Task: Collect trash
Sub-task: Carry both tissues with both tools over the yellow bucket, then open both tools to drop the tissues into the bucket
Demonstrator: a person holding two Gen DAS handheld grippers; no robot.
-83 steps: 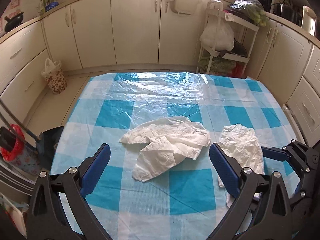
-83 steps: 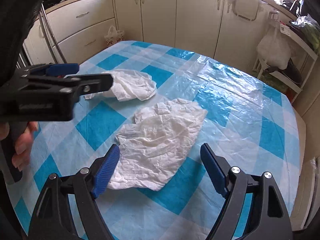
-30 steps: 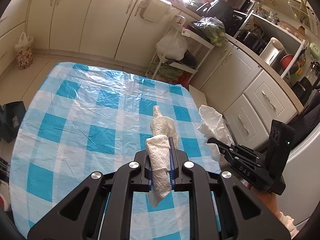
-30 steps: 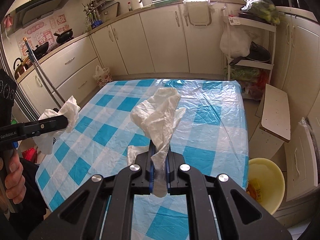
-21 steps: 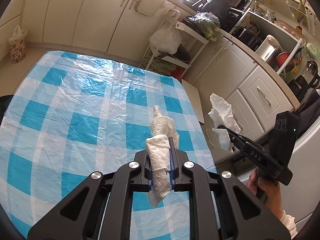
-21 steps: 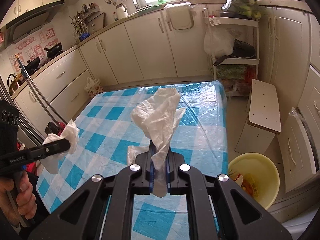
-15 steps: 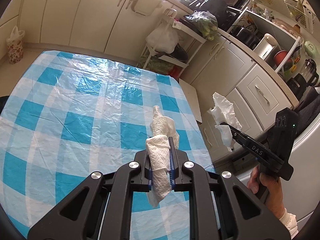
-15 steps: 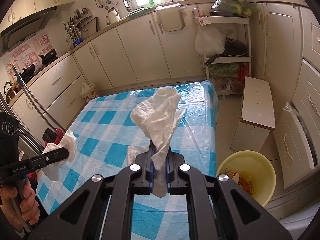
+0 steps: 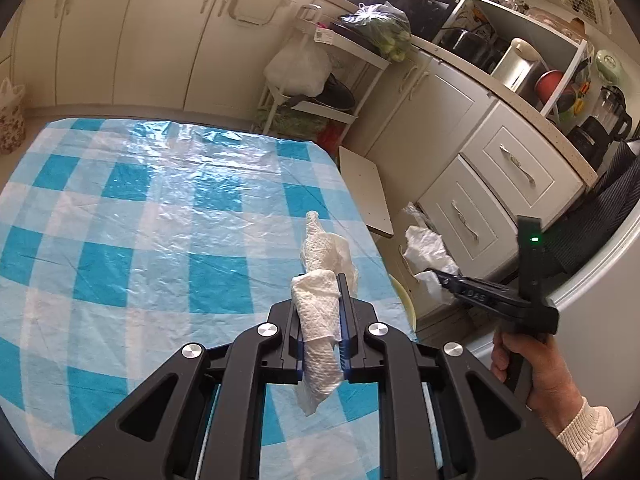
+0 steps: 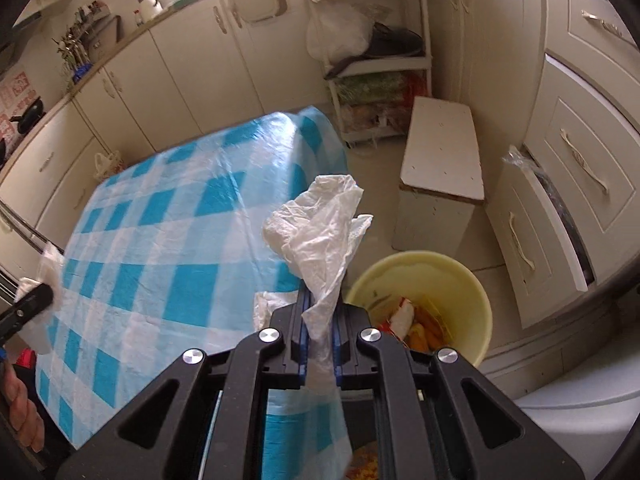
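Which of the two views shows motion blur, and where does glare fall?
Right wrist view: the checked tablecloth is smeared with motion blur, while the tissue in the claw stays sharp. Left wrist view: crisp, with window glare on the cloth's plastic cover.

The tablecloth (image 9: 132, 216) is thin glossy plastic film, wrinkled and shining where light hits it. The paper towel (image 9: 320, 308) at 6 o'clock is matt, soft and dimpled; the tissue (image 10: 320, 232) is thinner, crinkled, faintly sheeny. Both grippers (image 9: 320, 292) (image 10: 319, 312) are matt black plastic with bright metal rivets and blue rubbery pads. The bin (image 10: 476, 292) at 4 o'clock is smooth yellow plastic. The cabinets (image 9: 160, 32) at 12 o'clock look smooth, satin cream.
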